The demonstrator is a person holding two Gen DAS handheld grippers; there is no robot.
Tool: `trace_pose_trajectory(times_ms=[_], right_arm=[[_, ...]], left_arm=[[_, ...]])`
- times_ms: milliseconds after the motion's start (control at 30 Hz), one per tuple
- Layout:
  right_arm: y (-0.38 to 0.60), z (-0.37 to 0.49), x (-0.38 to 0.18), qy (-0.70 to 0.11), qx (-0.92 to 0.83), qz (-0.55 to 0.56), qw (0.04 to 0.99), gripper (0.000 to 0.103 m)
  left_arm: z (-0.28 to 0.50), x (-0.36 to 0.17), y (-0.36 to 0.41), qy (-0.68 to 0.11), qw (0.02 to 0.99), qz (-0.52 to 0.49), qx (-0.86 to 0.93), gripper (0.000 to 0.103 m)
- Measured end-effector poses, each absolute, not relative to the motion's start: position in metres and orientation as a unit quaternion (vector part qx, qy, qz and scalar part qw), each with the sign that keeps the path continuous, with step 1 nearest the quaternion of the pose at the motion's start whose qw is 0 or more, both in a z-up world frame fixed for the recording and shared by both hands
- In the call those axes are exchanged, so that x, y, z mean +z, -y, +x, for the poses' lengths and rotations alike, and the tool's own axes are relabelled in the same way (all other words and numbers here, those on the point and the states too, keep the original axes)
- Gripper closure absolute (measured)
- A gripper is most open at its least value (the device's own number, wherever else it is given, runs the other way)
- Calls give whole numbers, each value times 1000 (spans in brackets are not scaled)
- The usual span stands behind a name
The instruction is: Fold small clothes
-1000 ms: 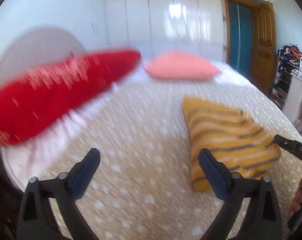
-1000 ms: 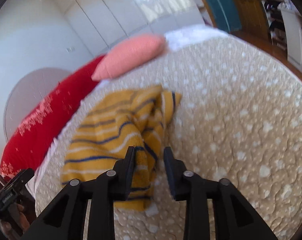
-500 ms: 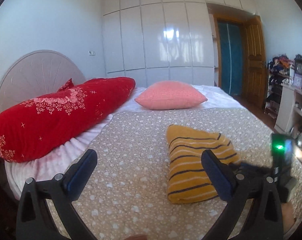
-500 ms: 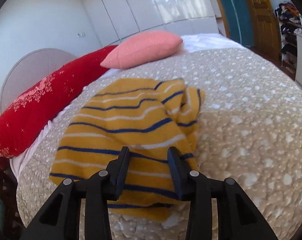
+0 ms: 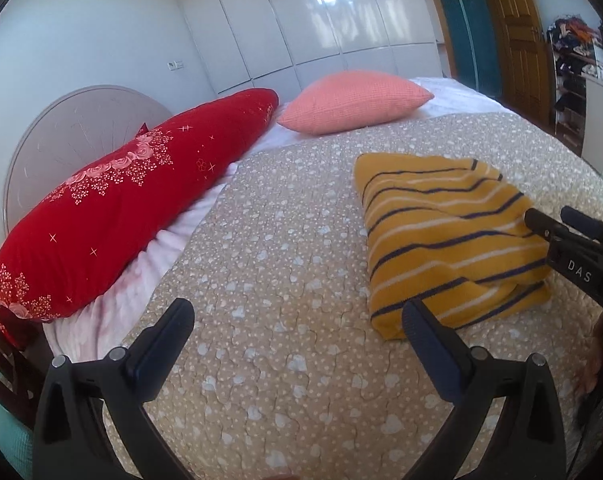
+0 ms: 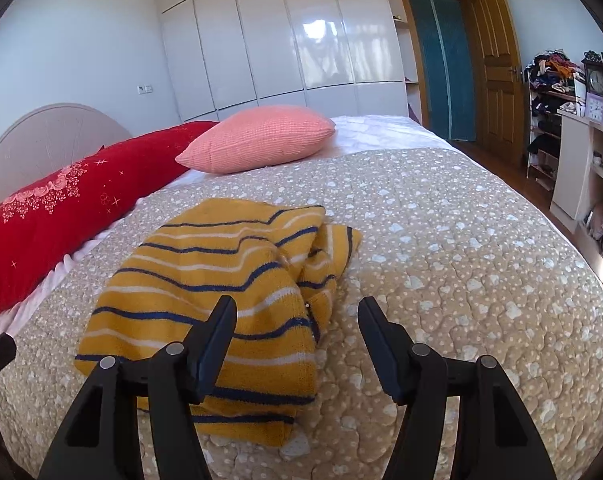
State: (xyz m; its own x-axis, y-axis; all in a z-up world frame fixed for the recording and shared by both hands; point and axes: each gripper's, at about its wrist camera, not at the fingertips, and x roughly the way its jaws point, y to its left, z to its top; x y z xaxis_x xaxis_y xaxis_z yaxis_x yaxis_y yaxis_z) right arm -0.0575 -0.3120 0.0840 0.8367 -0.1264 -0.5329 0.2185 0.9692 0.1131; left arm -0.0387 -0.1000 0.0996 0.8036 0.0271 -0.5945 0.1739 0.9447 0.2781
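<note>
In the right wrist view the right gripper sits nearest, at six o'clock; its jaws have just been opening and now stand apart, the left finger over the near edge of the striped yellow garment and the right finger over bare bedspread, with no cloth pinched between them. In the left wrist view the left gripper also hangs low at six o'clock, jaws wide apart and empty, over the bedspread with the garment lying toward two o'clock of it. The garment rests on the bed, doubled over into a rough bundle (its right side bunches where a sleeve or hem pokes out toward one o'clock in the right wrist view, so the fold looks untidy rather than finished); I judge the step in hand to be a release after one fold. The next move probably calls for both grippers to take fresh holds on the cloth, perhaps at that loose right side, to tuck it in or fold again. Farther off, at ten o'clock, lies a red bolster; beyond it at twelve, a pink pillow.
</note>
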Motion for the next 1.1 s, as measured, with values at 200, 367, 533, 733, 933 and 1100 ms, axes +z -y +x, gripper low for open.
trace_pose_trajectory(times_ms=[200, 367, 533, 733, 933, 1100], right_arm=[[298, -54, 81, -283, -85, 51, 954, 34], [294, -49, 77, -296, -85, 37, 951, 34], [298, -48, 76, -301, -89, 44, 948, 33], [300, -48, 75, -302, -92, 44, 948, 32], [294, -48, 75, -303, -93, 22, 948, 30], [296, -47, 74, -307, -95, 21, 947, 29]], left_arm=[[-33, 90, 105, -328, 928, 168, -44, 0], [-28, 85, 107, -337, 925, 172, -46, 0], [-28, 83, 110, -339, 923, 178, -48, 0], [-28, 81, 113, -341, 921, 182, -51, 0], [-26, 77, 112, -354, 916, 181, -52, 0], [-26, 75, 114, -357, 914, 185, -55, 0]])
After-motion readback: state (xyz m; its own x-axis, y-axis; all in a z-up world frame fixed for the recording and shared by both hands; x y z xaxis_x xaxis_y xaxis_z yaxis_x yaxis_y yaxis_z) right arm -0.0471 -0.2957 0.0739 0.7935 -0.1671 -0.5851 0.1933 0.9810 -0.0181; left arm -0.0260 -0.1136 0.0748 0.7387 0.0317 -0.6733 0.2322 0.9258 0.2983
